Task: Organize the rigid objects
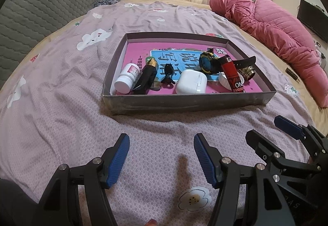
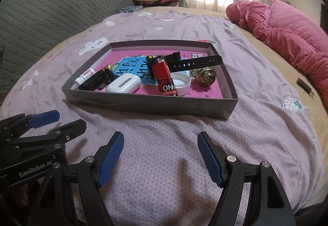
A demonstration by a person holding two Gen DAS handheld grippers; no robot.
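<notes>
Left gripper (image 1: 162, 144): jaws spread, nothing between them, over bare lilac flower-print bedsheet (image 1: 61, 82). Right gripper (image 2: 161, 142), just beside it: likewise spread and empty. Ahead of both, clear sheet runs to the near wall of the shallow grey cardboard tray (image 1: 184, 101). Inside, left to right: white pill bottle (image 1: 127, 78), white earbud case (image 1: 191, 82), red lighter (image 1: 232, 74), black-strapped watch (image 2: 196, 62).

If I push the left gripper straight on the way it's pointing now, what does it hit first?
Probably the bedsheet: the left gripper, open and empty, angles down at bare sheet short of the box. Depth is unclear; a shallower line would meet the box's near wall.
</notes>
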